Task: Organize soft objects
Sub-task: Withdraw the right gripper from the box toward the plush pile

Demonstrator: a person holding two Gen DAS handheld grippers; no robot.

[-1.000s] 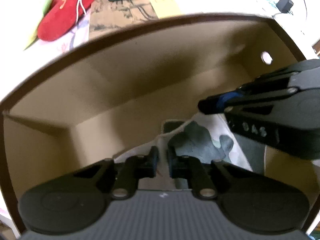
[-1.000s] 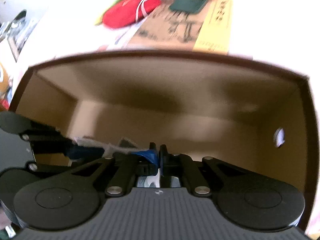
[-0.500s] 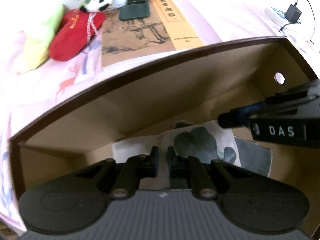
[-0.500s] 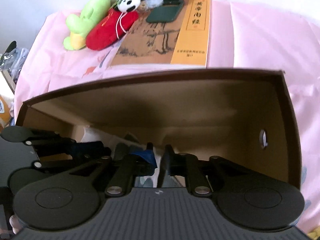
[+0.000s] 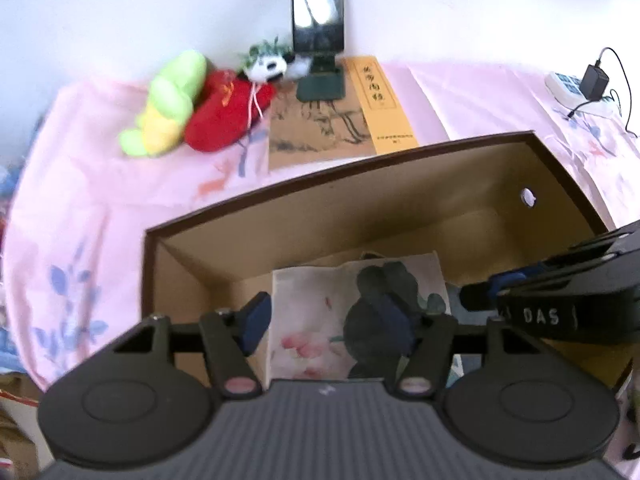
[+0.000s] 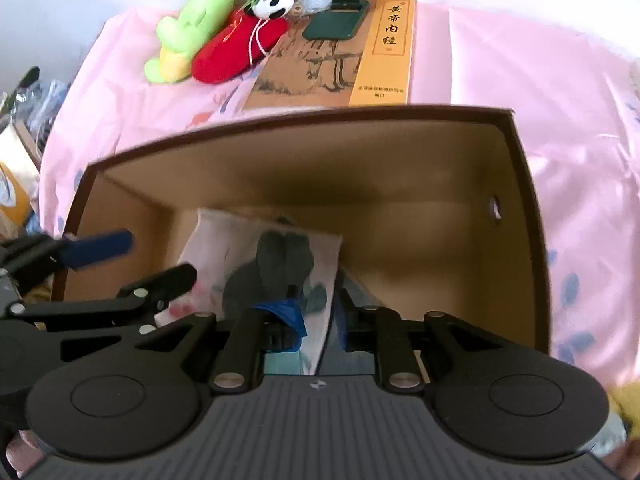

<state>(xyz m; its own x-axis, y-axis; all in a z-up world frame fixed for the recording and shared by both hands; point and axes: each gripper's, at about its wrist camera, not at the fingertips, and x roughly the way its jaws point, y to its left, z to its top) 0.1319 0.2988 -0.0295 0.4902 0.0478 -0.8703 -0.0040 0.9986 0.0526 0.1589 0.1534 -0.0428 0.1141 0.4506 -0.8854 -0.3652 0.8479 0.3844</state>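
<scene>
A folded white cloth with a dark and pink flower print lies flat on the floor of a brown cardboard box. My left gripper hangs above the cloth's near edge. Its jaws are opening wide and the pads touch nothing. My right gripper hovers over the cloth's right edge. Its jaws stand a narrow gap apart with nothing pinched. Behind the box lie a green plush, a red plush and a small panda.
A large orange book lies on the pink tablecloth behind the box, with a phone on a stand at its far end. A power strip with an adapter sits at the far right. Bags crowd the left table edge.
Both grippers have risen out of the box. The left jaws have swung wide and let go of the cloth, which stays on the box floor. The right jaws have parted slightly.
</scene>
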